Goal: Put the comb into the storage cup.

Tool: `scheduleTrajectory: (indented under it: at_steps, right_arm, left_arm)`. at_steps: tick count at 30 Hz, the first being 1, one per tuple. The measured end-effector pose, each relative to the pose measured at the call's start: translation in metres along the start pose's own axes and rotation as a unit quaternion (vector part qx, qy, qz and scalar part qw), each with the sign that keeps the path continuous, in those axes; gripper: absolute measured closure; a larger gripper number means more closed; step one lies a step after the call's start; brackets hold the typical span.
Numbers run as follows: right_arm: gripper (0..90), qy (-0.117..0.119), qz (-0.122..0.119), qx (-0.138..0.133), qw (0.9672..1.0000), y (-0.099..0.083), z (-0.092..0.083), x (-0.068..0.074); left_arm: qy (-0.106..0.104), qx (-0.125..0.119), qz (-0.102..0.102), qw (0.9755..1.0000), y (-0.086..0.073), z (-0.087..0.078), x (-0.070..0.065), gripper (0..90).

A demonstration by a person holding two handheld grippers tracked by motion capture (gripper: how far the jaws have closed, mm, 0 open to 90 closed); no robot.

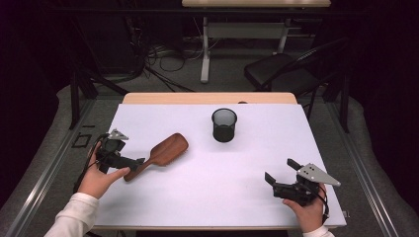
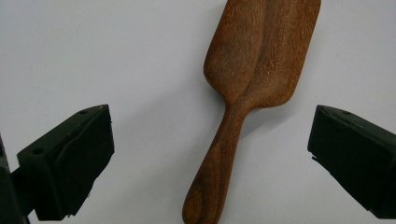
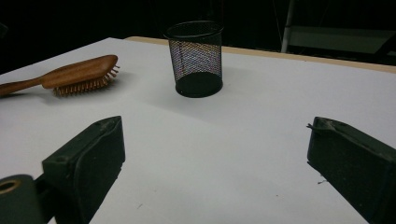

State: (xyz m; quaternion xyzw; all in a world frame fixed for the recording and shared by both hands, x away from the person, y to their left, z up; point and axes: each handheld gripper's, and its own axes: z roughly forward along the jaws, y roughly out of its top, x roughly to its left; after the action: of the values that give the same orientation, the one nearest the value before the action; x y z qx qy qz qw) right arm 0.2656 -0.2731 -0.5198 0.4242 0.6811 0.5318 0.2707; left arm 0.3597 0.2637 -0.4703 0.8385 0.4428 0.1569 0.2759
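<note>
A brown wooden hairbrush [image 1: 165,150] lies bristles down on the white table [image 1: 222,197], left of centre, its handle pointing toward the near left. My left gripper [image 1: 136,163] is open at the handle end. In the left gripper view the hairbrush handle [image 2: 219,154] lies between the wide-apart jaws of the left gripper [image 2: 212,140], touching neither. My right gripper [image 1: 281,171] is open at the near right, with nothing between its jaws. In the right gripper view the right gripper [image 3: 215,154] faces the hairbrush [image 3: 79,72].
A black mesh cup [image 1: 224,125] stands upright and looks empty at the table's far centre; the right gripper view has the cup [image 3: 196,58] ahead. Beyond the far edge are a dark chair [image 1: 281,69], floor cables and another table's legs [image 1: 205,49].
</note>
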Motion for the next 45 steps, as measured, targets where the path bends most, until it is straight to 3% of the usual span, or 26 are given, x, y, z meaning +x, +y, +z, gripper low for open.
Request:
scheduleTrajectory:
  at_steps: [8,17,23,32,45]
  right_arm:
    - [4.0,0.006,-0.009,-0.001,0.9999,0.001,0.001,0.004]
    - [4.2,0.003,-0.005,-0.002,1.0,0.0,0.0,0.002]
    - [4.2,0.0,-0.003,0.0,1.0,0.0,-0.001,0.002]
    - [4.3,-0.001,-0.003,0.002,1.0,-0.001,-0.001,0.002]
    - [4.5,0.0,-0.003,0.004,1.0,-0.001,-0.001,0.002]
  left_arm:
    - [0.008,0.02,0.022,0.9995,0.002,-0.001,0.002,0.5]
    - [0.0,0.037,0.023,0.999,0.009,0.002,0.01,0.5]
    - [0.01,0.062,0.045,0.997,0.013,0.004,0.01,0.5]
    - [0.0,0.088,0.057,0.9945,0.019,0.004,0.005,0.5]
    - [-0.017,0.103,0.057,0.9929,0.024,0.007,0.004,1.1]
